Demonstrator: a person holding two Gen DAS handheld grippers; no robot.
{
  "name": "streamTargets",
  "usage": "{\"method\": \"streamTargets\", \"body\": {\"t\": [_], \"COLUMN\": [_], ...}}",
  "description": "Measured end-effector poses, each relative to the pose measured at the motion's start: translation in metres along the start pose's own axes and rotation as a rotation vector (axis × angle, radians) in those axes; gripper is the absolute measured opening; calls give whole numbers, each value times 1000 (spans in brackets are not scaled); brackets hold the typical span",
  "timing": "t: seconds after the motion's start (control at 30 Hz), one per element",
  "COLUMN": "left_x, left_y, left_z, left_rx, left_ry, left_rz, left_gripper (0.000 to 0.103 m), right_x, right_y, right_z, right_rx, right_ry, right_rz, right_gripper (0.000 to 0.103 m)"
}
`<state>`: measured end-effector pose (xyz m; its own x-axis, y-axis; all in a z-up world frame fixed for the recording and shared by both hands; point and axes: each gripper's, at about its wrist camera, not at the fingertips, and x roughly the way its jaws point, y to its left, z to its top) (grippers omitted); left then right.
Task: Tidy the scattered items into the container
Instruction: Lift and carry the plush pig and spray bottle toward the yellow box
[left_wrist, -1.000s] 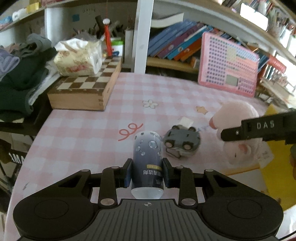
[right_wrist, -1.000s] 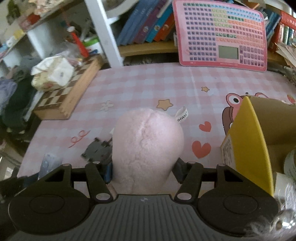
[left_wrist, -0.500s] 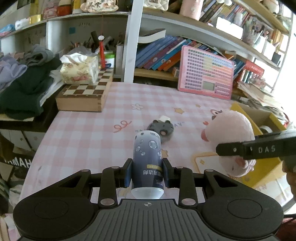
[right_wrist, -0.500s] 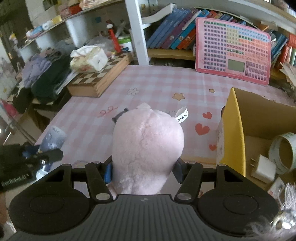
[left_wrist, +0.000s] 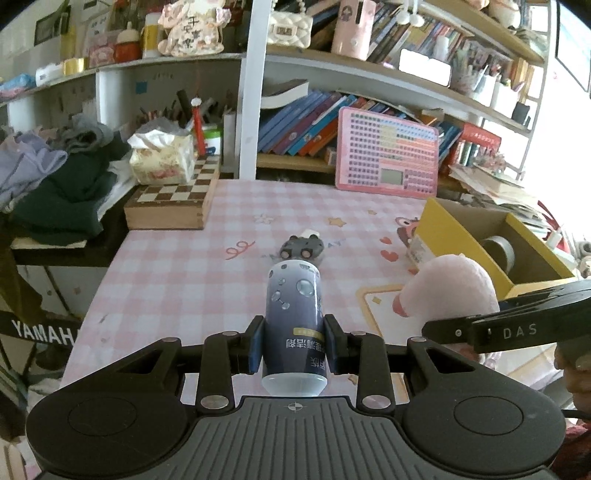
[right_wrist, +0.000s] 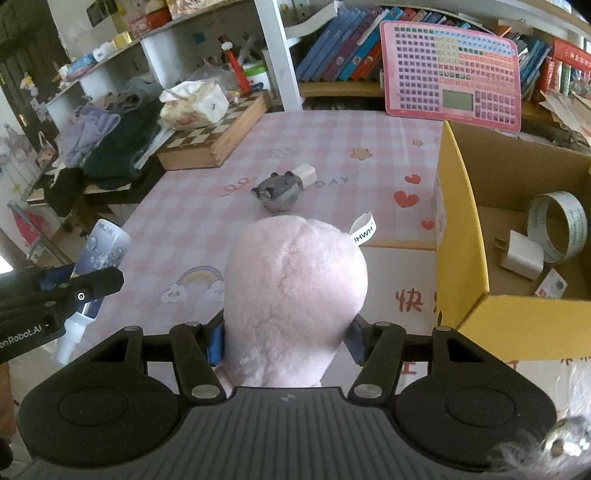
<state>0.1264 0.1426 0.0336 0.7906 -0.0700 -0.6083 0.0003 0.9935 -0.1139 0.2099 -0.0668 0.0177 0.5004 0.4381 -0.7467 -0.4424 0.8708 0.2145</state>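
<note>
**Both grippers loaded, box off to the right**

The left gripper (left_wrist: 293, 347) pinches a dark blue bottle (left_wrist: 293, 314) across its body; the bottle's long axis runs straight ahead along the fingers, pale cap end toward the camera, base pointing out over the table. The right gripper (right_wrist: 286, 338) is pressed into the sides of a pink plush toy (right_wrist: 295, 295), which bulges forward over the pads.

The yellow cardboard box (right_wrist: 461, 236) is the container. From the right gripper it lies just to the right and slightly ahead, its near left wall beside the plush. From the left gripper it lies further right, beyond the plush, so the right hand is judged the nearer and likely to drop first. A tape roll (right_wrist: 557, 225) and a white charger (right_wrist: 522, 254) already lie inside.

Further out, near the middle of the pink checked table (left_wrist: 177, 266), a small grey toy car (left_wrist: 303, 249) is still loose, with a small white block (right_wrist: 304, 173) touching its far side. A chessboard box (left_wrist: 173, 201) sits at the far left corner.

Readable writing: "DAS" on the right gripper's arm, "YAMAHA" on a dark strip at the left, "JHWH" on the plush's tag, "nRobot.AI" on the left gripper. Chinese print on the bottle is too small to read.
</note>
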Motion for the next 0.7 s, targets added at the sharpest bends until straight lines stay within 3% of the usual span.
{"method": "streamTargets", "body": {"t": [0.7], "left_x": [-50], "left_y": [-24], "left_z": [-28], "left_rx": [44], "left_ry": [-26], "left_rz": [-126], "left_gripper": [31], "right_x": [-54], "right_y": [22], "right_z": [-56], "right_rx": [-1], "right_ry": [-47], "right_rz": [-16], "right_gripper": [58]}}
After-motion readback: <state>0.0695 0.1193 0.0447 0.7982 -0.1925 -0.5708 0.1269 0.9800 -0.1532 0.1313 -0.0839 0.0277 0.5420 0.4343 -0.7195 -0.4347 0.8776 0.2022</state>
